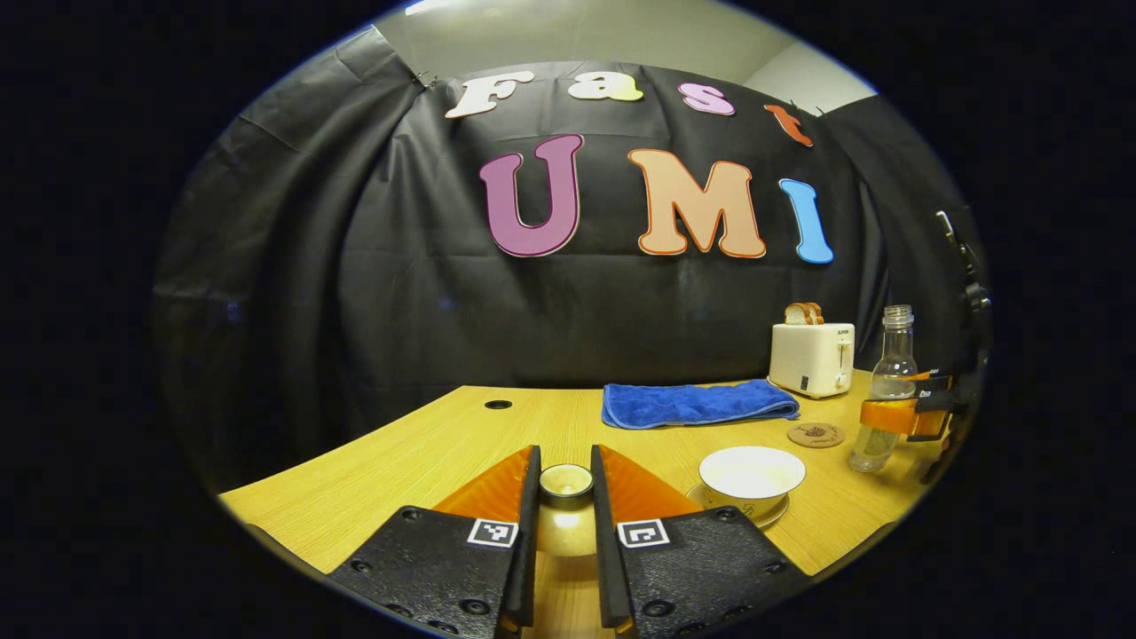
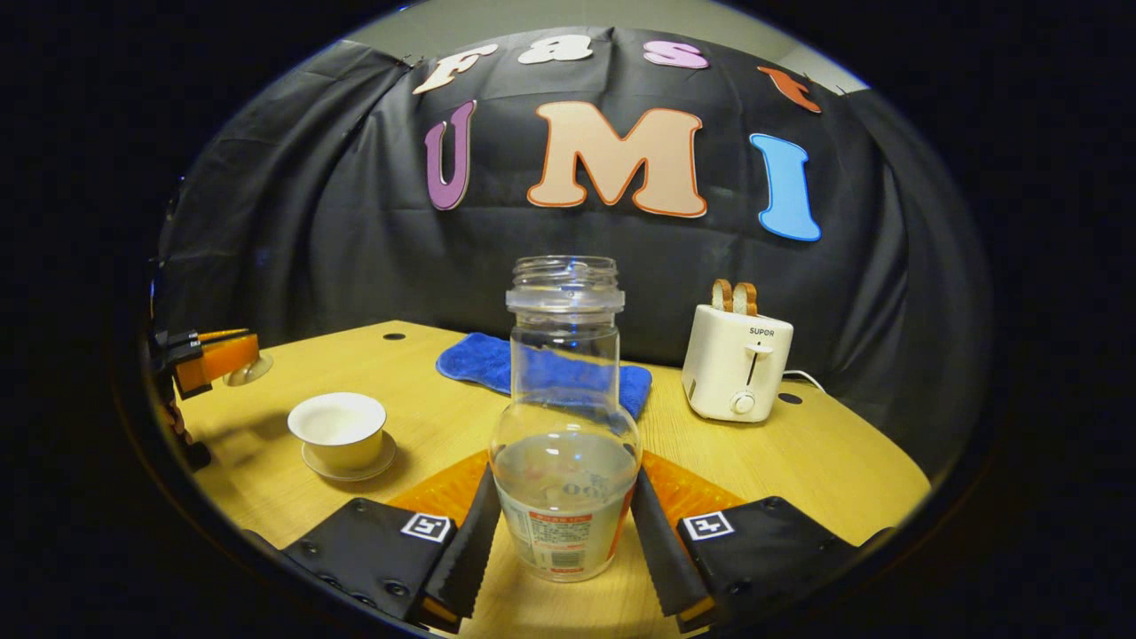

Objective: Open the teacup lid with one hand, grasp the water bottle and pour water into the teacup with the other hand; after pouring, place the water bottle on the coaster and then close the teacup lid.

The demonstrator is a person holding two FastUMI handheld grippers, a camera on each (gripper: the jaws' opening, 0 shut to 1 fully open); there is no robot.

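Left tool (image 1: pixel 565 506) clamped on the teacup lid (image 1: pixel 565 480), held off the teacup (image 1: pixel 751 474), which stands open on its saucer (image 1: pixel 770 515) on the counter (image 1: pixel 426 461). Right tool (image 2: pixel 562 532) closed on the lower body of the water bottle (image 2: pixel 564 417), upright, uncapped and part-filled. The left gripper view adds the round coaster (image 1: pixel 816 434), bare, between teacup and bottle, near the blue towel (image 1: pixel 697 403) and the toaster (image 1: pixel 811 357). The right gripper view adds the bottle's label and the other tool at far left with the lid raised above the counter.
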